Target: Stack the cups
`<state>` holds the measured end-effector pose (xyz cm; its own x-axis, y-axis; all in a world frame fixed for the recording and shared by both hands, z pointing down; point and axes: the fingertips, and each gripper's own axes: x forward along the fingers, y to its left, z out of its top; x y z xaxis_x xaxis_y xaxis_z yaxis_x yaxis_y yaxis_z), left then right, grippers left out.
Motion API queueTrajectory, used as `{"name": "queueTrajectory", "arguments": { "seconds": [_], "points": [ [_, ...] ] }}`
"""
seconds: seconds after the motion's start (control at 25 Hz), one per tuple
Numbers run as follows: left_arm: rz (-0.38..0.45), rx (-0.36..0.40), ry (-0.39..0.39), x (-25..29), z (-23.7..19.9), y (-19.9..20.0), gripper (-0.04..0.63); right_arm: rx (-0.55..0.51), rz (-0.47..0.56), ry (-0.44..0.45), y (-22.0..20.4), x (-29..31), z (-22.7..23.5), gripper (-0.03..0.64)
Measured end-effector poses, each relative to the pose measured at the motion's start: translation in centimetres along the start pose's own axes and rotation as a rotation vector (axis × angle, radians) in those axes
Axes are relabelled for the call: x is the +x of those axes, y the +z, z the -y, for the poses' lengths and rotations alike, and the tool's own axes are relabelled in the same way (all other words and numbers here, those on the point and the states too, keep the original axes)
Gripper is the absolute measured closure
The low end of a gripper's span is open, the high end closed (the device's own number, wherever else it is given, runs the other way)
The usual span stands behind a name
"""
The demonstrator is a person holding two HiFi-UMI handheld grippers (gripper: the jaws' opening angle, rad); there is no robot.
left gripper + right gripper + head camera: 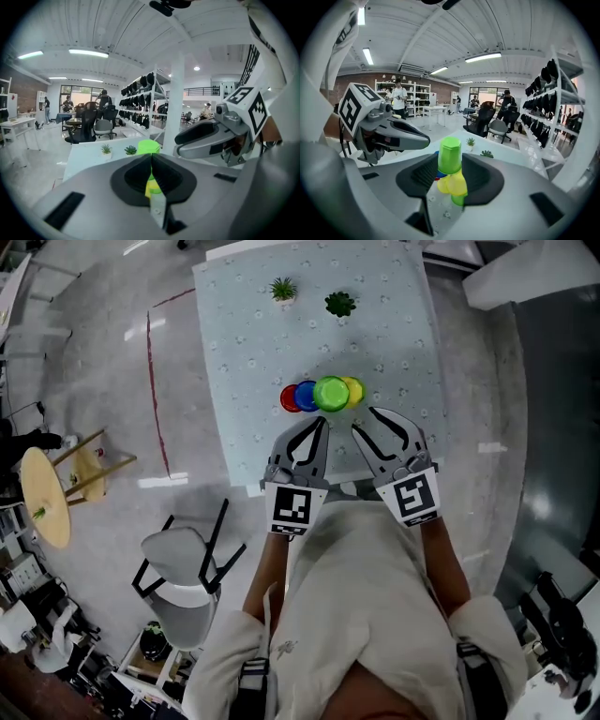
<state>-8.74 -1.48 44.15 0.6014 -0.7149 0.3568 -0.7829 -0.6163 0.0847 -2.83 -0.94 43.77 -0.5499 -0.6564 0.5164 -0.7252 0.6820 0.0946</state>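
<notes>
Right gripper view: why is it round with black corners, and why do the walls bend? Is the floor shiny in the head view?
Right gripper view: a wide lens bends the shelves and ceiling lights and leaves dark corners, but the green cup looks sharp. Left gripper view: the same round bending. Head view: yes, white glare streaks shine on the floor.

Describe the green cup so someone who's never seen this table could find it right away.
On the pale patterned table, look toward the near side, where four cups sit in a tight row. In the head view, the green cup is third from the left, between the blue cup and the yellow cup; it stands upside down and rises above its neighbours.
</notes>
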Motion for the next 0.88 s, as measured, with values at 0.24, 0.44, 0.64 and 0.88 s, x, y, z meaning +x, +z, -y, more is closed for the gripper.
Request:
{"name": "queueTrajectory", "arguments": {
  "seconds": [0.24,0.44,0.64,0.88],
  "points": [
    [-0.01,0.022,0.058,-0.8,0.4,0.4,0.58,-0.005,0.034,0.044,0.2,-0.2,-0.2,0.462],
    [-0.019,0.034,0.139,-1.1,1.1,1.2,0.58,-0.019,0.085,0.106,0.6,-0.8,0.3,0.463],
    [-0.042,0.062,0.211,-1.2,2.8,2.2,0.58,-0.021,0.126,0.169,0.2,-2.2,0.8,0.468],
    [-0.054,0.069,0.27,-1.0,5.0,3.1,0.58,-0.029,0.146,0.216,-0.6,-3.4,1.9,0.469]
  ]
}}
